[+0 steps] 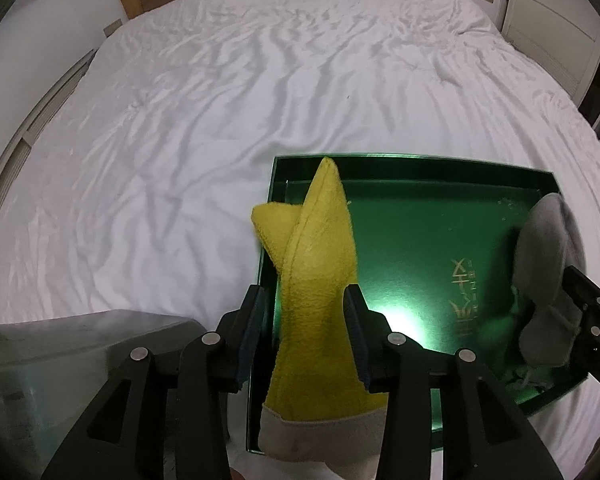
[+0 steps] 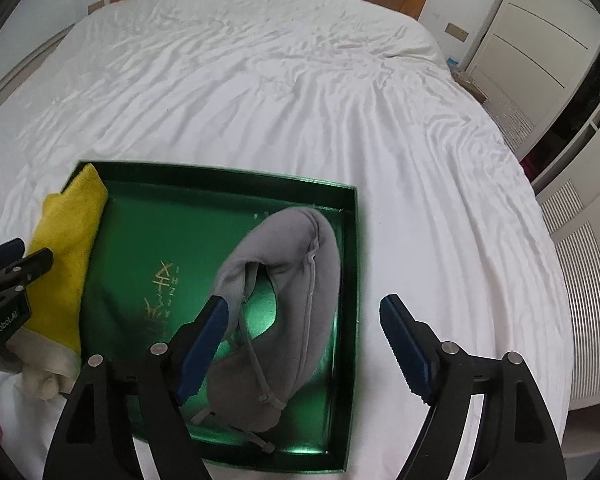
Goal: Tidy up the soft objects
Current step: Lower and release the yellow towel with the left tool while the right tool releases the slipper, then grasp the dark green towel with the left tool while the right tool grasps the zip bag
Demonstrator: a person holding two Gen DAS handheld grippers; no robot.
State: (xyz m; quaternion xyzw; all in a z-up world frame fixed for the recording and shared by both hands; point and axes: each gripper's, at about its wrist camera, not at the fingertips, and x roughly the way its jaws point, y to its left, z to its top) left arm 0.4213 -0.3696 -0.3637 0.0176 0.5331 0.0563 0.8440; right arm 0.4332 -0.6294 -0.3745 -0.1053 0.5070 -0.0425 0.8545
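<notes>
On the white bed (image 1: 220, 100), the green box (image 2: 236, 176) holds the grey pouch (image 2: 296, 280) beneath the spread right gripper (image 2: 304, 344), while the left gripper (image 1: 304, 336), seemingly loosened, brackets the yellow cloth (image 1: 320, 260) draped over the box's edge.

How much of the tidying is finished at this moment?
Done: the grey pillow lies inside the green box, and the right gripper stands open, pads off it. In hand: the yellow toy lies between the left gripper's open jaws, draped over the box's left wall. Left: getting the toy fully inside.
</notes>
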